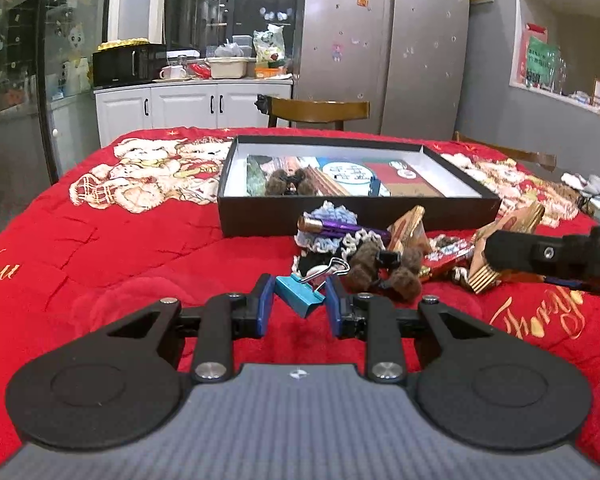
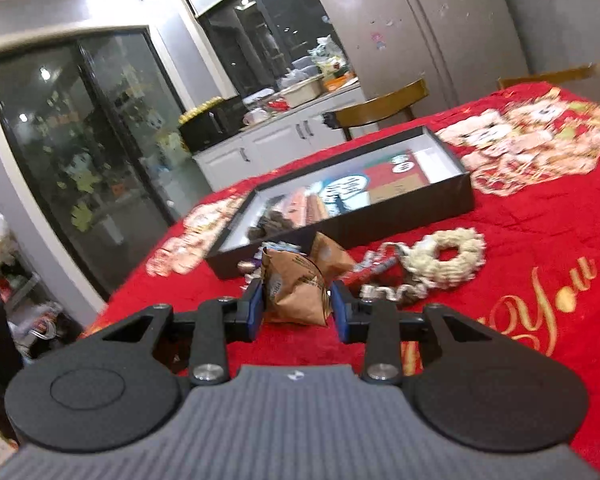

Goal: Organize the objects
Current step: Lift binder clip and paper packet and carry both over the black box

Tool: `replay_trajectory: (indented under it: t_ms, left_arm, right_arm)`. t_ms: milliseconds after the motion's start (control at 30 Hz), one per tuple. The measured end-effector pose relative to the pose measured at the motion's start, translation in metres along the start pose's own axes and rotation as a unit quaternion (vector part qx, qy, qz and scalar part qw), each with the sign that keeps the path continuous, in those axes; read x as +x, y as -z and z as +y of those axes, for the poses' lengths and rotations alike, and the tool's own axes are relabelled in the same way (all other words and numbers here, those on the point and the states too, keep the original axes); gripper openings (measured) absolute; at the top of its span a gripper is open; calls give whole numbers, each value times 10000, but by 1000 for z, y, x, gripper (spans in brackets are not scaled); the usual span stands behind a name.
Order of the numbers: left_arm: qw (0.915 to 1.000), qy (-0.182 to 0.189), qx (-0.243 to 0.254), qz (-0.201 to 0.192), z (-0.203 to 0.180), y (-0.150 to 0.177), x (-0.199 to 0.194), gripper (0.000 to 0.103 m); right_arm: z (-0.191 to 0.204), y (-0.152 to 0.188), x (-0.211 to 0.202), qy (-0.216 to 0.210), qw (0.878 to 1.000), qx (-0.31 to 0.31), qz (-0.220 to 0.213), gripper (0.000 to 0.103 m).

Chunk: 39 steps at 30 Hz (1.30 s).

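**Inspector:** Begin at the left gripper [image 1: 300, 306]. Condition?

**Assistant:** Its two blue pads bracket a blue binder clip [image 1: 300, 294]. The clip sits tilted between them, silver wire handles pointing away toward the pile. The left pad appears to touch the clip's corner; I cannot tell whether the right pad makes contact, so a firm pinch is unconfirmed. The clip is low over the red quilt [image 1: 100, 248].

**Inspector:** The right gripper?

**Assistant:** The right gripper [image 2: 298, 306] is closed on a brown paper packet [image 2: 296, 294], one pad against each side. The packet is crumpled and held just above the quilt. In the left wrist view the same gripper enters from the right edge, over the pile.

**Inspector:** Immediately beyond the pads?

**Assistant:** A loose pile: a brown furry hair clip [image 1: 384, 272] just behind the binder clip, a purple tube with a gold cap [image 1: 340, 227] lying on a blue-and-white frilled scrunchie [image 1: 324, 216], and a red wrapper beside them. From the right wrist view, a second brown packet [image 2: 330, 258] lies just behind the held one, and a cream scrunchie [image 2: 448, 260] lies to the right on the quilt.

**Inspector:** Farther out?

**Assistant:** An open black box [image 1: 360, 214] with a white interior stands behind the pile, touching or nearly touching it. Inside lie flat printed packets and another furry brown item. Beyond the table, a wooden chair [image 1: 320, 110], white cabinets and a steel refrigerator [image 1: 384, 40].
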State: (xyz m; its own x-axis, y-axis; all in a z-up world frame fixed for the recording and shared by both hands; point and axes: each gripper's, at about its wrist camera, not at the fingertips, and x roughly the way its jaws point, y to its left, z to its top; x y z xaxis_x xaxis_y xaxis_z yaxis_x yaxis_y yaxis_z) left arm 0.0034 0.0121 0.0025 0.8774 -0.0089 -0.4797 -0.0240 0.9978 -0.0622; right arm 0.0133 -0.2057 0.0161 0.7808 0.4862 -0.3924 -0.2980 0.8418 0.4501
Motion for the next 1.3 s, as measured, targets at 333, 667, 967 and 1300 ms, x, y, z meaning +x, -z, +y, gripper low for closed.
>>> replay_trajectory:
  t_ms: [333,667,967,1300]
  left_arm:
    - [9983,25,152,-564,1,-30,-21,33]
    - [9952,264,34,-939,10,-85,-13,33]
    - [9939,275,98,-1060,14,-137,24,33]
    - [9954,167,173,-926,20,-189,109,33]
  right_arm:
    - [22,-26,-5,-49,9984,-418,-365,39]
    - [39,-83,2,58,9921,-900,-867,39]
    - [45,-125,33,94,9890,-1022,-1061,39]
    - [32,-155,107,156,9917,-912,-889,39]
